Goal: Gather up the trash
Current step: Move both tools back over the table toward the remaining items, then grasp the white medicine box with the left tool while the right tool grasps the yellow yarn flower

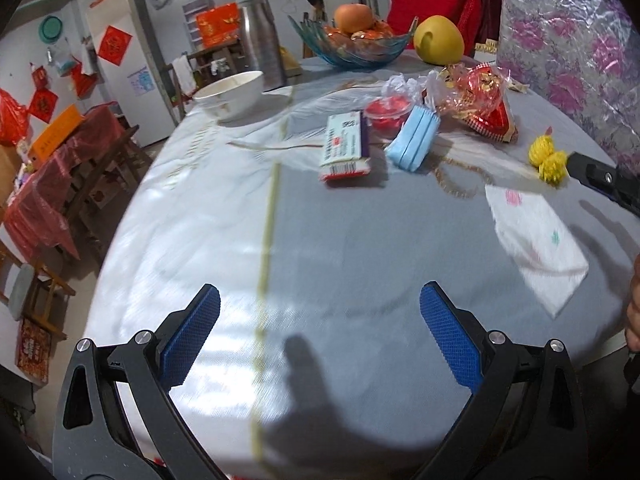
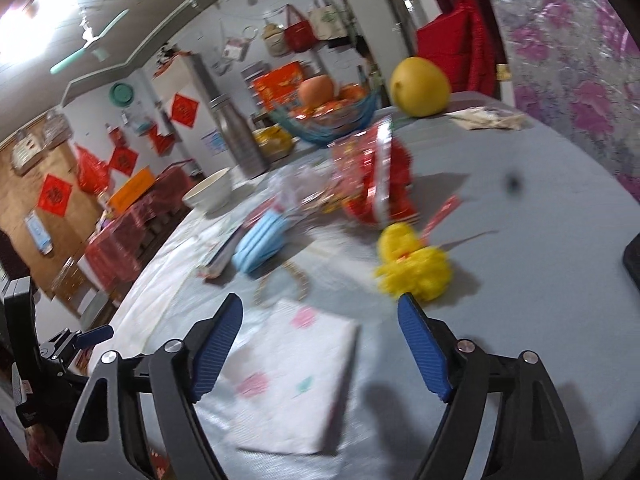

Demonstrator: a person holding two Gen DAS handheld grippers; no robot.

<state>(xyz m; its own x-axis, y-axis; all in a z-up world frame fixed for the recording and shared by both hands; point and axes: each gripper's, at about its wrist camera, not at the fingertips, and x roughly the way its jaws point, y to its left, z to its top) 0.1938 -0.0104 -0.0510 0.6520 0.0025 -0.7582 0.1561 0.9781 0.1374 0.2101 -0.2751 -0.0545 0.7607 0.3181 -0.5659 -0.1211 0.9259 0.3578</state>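
My left gripper (image 1: 320,300) is open and empty above bare tablecloth near the table's front. My right gripper (image 2: 320,312) is open, just above a white folded napkin (image 2: 292,376) that lies between and below its fingers; the napkin also shows in the left wrist view (image 1: 540,236). Yellow crumpled mesh balls (image 2: 416,264) lie just beyond the right finger and also show in the left wrist view (image 1: 548,160). A blue face mask (image 1: 414,140), a flat printed packet (image 1: 346,146), a small red cup (image 1: 388,112) and a red-gold crinkled wrapper (image 1: 484,100) lie farther back.
A round table with a pale blue cloth (image 1: 360,240) holds a white bowl (image 1: 232,94), a steel thermos (image 1: 262,40), a glass fruit bowl (image 1: 356,46) and a yellow pomelo (image 1: 438,40). Chairs and a red-covered side table (image 1: 60,184) stand left. A flowered cover (image 1: 572,40) hangs right.
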